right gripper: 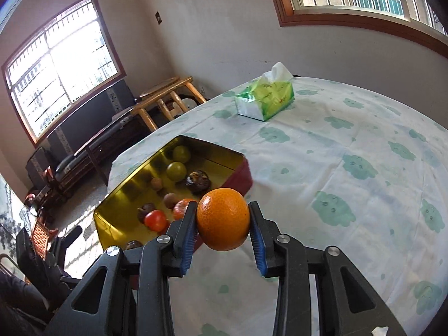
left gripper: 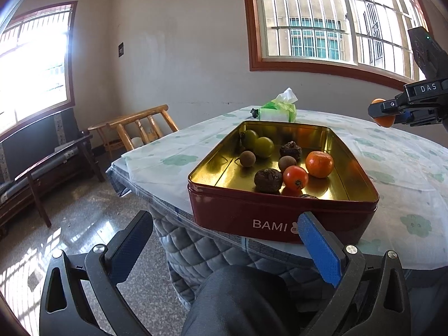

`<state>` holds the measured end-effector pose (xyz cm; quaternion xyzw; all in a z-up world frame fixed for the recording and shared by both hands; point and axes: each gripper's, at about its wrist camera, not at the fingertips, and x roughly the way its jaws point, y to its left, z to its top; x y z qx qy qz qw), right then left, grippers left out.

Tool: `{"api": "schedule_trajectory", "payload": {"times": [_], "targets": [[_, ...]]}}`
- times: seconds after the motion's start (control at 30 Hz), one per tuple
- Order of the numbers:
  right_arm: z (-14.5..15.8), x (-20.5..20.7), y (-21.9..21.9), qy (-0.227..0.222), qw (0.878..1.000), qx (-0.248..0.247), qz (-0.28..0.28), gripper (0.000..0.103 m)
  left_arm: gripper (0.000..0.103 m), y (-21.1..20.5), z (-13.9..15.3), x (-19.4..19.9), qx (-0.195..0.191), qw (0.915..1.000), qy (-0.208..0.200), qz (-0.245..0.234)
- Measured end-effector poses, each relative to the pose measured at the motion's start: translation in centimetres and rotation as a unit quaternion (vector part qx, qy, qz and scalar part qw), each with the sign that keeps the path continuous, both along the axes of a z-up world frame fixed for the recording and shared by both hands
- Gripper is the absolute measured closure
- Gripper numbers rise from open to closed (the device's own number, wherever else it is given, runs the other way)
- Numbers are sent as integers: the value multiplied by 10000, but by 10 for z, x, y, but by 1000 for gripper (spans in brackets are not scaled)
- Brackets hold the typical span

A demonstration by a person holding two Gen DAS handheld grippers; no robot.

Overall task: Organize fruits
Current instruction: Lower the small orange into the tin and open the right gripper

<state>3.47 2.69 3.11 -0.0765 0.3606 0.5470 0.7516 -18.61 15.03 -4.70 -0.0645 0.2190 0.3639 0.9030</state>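
The right tool (right gripper: 222, 224) holds a round orange mandarin (right gripper: 223, 219) between its two blue-padded fingers (right gripper: 188, 240), one pad on each side of the fruit. It is lifted above the surface (right gripper: 350, 145), which wears a white cloth with green flower prints. In the right wrist view the fruit hangs over the cloth just beside the right wall of the red rectangular metal tin (right gripper: 246, 176) with a golden inside. In the left wrist view the same tool (left gripper: 385, 113) enters from the right edge, well above the surface and to the right of the tin (left gripper: 268, 218), with the mandarin (left gripper: 384, 120) partly hidden behind its black fingers.

The left tool (left gripper: 224, 240) is low, in front of the tin's near wall that carries the word "BAMI". Its fingers (left gripper: 319, 246) stand wide apart and hold nothing. It points toward the tin from off the near edge of the surface.

Inside the tin lie a second orange mandarin (left gripper: 319, 164), a red tomato (left gripper: 295, 177), two round green fruits (left gripper: 263, 147), two small brown round fruits (left gripper: 247, 158) and two dark wrinkled fruits (left gripper: 268, 179); another dark piece shows partly behind the near wall.

A green and white tissue pack (right gripper: 264, 99) stands on the far part of the surface, well apart from the tin. A wooden chair (left gripper: 140, 128) is beyond the left edge of the surface.
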Motion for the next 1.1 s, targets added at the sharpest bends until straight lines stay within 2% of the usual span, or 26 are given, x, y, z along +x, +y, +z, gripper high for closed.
{"api": "schedule_trajectory", "payload": {"times": [0.27,0.53,0.7,1.1], "targets": [[-4,-46,37,90,9994,8,341,70,1,8,40,-12,-93,9997,-205,-84],[-14,-61,53,163,9995,24,253,70,1,31,72,-4,-335,9994,-59,-79],[-23,-65,62,177,9996,-88,218,70,1,34,76,3,-226,9996,137,-52],[-38,-66,68,216,9992,-296,126,70,1,39,74,11,-271,9990,339,-122]]}}
